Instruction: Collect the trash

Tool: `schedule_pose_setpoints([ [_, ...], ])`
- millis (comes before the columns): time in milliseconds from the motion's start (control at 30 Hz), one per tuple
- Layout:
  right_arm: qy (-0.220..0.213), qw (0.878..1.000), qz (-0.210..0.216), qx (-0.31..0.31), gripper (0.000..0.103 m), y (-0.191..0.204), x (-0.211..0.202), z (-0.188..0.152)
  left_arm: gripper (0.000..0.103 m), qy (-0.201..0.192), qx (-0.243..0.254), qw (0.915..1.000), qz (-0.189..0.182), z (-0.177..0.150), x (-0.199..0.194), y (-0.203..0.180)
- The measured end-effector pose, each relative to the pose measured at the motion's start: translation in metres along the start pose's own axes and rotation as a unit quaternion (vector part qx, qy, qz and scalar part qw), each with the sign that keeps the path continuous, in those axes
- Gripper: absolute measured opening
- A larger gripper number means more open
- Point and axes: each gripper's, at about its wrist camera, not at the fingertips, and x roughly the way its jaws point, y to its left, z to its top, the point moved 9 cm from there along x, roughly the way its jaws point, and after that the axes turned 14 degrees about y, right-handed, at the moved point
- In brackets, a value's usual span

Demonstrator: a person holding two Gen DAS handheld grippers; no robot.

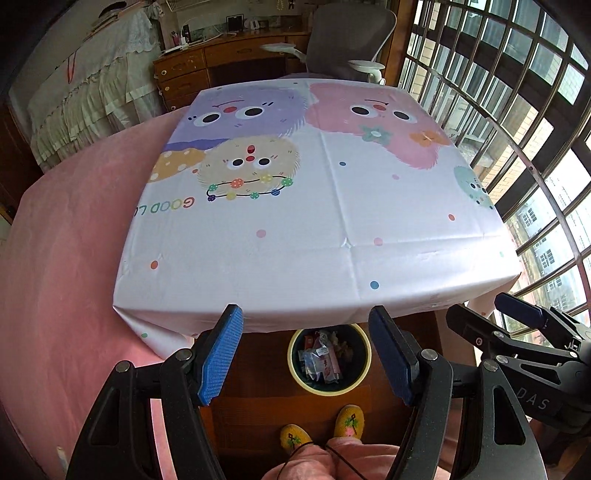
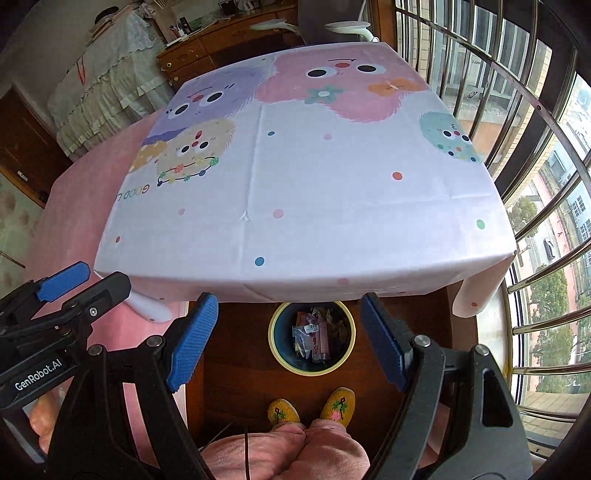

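A round bin (image 1: 360, 376) (image 2: 277, 354) with a yellow rim and dark inside stands on the wooden floor just below the table's near edge. Several crumpled wrappers (image 1: 325, 360) (image 2: 314, 339) lie inside it. My left gripper (image 1: 306, 354) hovers above the bin, open, nothing between its blue pads. My right gripper (image 2: 288, 341) is likewise open and empty above the bin. The two grippers sit side by side; each shows at the edge of the other's view. The table (image 1: 317, 221) (image 2: 314, 206) wears a white cloth with cartoon monsters and shows no loose items.
A person's feet in yellow slippers (image 1: 321, 430) (image 2: 312, 406) stand just behind the bin. A pink bed (image 1: 66, 258) lies to the left, barred windows (image 1: 517, 110) to the right. A grey office chair (image 1: 347, 33) and wooden desk (image 1: 221, 55) sit beyond the table.
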Motion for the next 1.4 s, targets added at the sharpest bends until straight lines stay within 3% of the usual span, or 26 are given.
schedule_pose_setpoints([
  [367,-0.057,0.998,-0.002,-0.012,0.077,0.007,-0.054,0.022,0.072,-0.025,-0.021,0.9993,0.015,0.015,-0.028,-0.001],
  [1400,-0.071,0.997,-0.009,-0.024,0.077,0.006,-0.062,0.02,0.072,-0.036,-0.024,0.9989,0.019,0.017,-0.026,-0.01],
])
